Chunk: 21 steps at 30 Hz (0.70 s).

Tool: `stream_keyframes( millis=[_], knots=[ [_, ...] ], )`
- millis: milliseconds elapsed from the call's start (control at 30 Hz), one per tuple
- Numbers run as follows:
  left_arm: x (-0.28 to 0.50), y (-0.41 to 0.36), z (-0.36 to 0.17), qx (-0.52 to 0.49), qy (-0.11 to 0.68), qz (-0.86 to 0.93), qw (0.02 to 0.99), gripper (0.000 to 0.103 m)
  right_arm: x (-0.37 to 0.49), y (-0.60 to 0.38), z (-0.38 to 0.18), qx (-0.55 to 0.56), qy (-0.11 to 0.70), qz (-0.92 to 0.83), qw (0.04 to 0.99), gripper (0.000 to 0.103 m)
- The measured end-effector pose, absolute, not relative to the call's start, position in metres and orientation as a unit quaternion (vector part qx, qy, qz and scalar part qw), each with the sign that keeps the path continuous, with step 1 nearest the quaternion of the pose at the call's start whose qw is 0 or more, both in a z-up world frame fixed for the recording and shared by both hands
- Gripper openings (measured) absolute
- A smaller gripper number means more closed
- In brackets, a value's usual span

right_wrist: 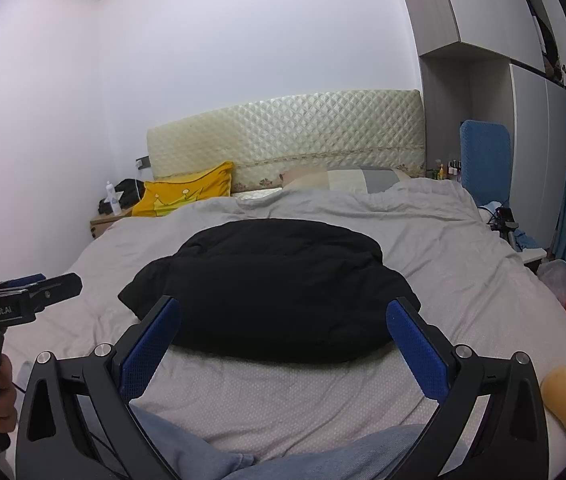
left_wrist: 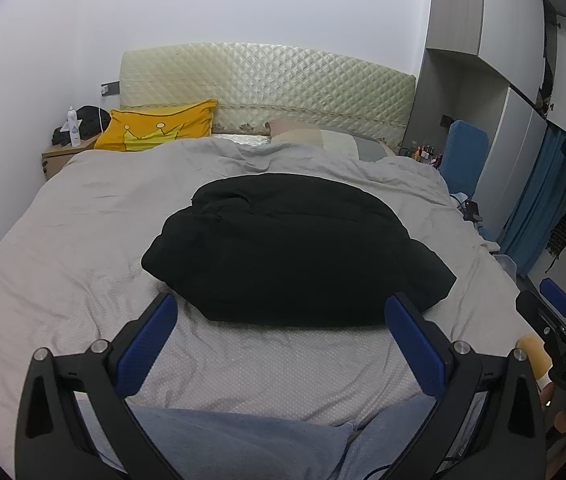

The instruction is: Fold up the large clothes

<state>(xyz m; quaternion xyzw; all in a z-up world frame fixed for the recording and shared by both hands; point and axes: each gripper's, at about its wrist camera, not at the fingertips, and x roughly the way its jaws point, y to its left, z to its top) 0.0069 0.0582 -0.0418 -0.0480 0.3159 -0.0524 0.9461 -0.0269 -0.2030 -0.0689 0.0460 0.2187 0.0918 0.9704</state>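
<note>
A large black padded garment lies folded into a thick bundle in the middle of the grey bed cover. It also shows in the right wrist view. My left gripper is open and empty, held just short of the bundle's near edge. My right gripper is open and empty, also just short of the near edge. The right gripper's body shows at the right of the left wrist view. The left gripper's body shows at the left of the right wrist view.
A yellow pillow and a patchwork pillow lie by the quilted headboard. A nightstand stands at the far left. Wardrobes and a blue chair stand on the right. My jeans-clad knees are at the bed's near edge.
</note>
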Motion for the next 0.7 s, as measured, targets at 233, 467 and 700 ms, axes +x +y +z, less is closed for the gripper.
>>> stream_keyframes(
  millis=[233, 467, 700],
  knots=[
    [0.0064, 0.0538, -0.0442, -0.049, 0.319, -0.056, 0.945, 0.103, -0.0269, -0.2032, -0.0696, 0.044, 0.220, 0.092, 0.970, 0.103],
    [0.0065, 0.0523, -0.0446, -0.050, 0.321, -0.059, 0.944, 0.103, -0.0263, -0.2030, -0.0695, 0.045, 0.221, 0.092, 0.970, 0.103],
    [0.0068, 0.0522, -0.0441, -0.049, 0.320, -0.062, 0.944, 0.103, -0.0261, -0.2035, -0.0699, 0.045, 0.221, 0.092, 0.970, 0.103]
  ],
)
